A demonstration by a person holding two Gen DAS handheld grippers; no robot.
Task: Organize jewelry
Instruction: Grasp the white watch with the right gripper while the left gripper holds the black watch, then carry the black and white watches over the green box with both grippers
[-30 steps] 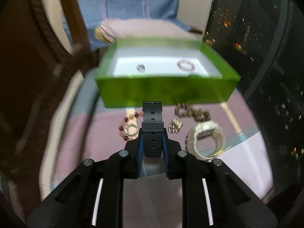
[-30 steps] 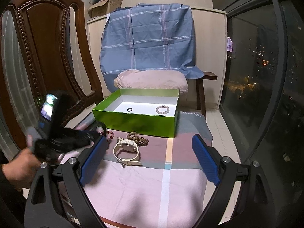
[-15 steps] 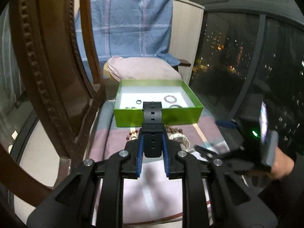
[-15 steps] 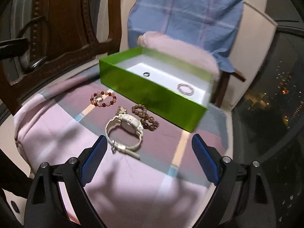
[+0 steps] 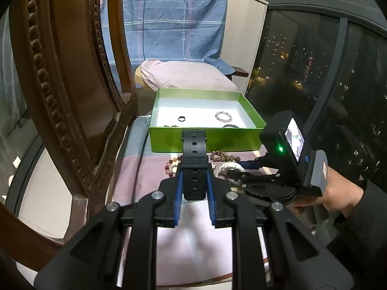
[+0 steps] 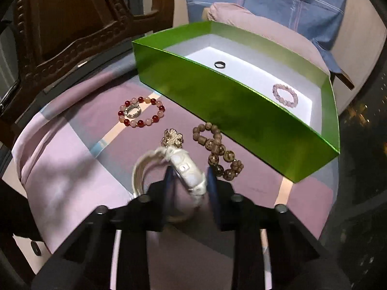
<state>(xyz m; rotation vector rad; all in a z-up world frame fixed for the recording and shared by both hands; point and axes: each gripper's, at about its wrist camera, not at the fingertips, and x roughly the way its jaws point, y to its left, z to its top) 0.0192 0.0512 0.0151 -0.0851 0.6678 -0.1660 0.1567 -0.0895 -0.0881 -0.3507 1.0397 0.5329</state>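
My left gripper (image 5: 194, 181) is shut on a black watch (image 5: 193, 159), held up in front of the green box (image 5: 205, 141). My right gripper (image 6: 191, 181) points down at the cloth. Its jaws are closing, and a white watch (image 6: 187, 170) sits between the pads, which touch its sides. In the left wrist view the right gripper (image 5: 233, 172) is low at the white watch (image 5: 229, 166). A black ring (image 6: 219, 64) and a pink bead bracelet (image 6: 285, 95) lie in the green box (image 6: 217, 101).
On the pink cloth lie a red and pink bead bracelet (image 6: 141, 112), a gold flower piece (image 6: 172, 138) and a brown bead bracelet (image 6: 217, 152). A carved wooden chair back (image 5: 60, 96) stands at the left. A person's hand (image 5: 338, 193) holds the right gripper.
The right gripper dropped and tilted down over the white watch, and its jaws went from wide to narrow around it. The left gripper pulled back and up with the black watch.
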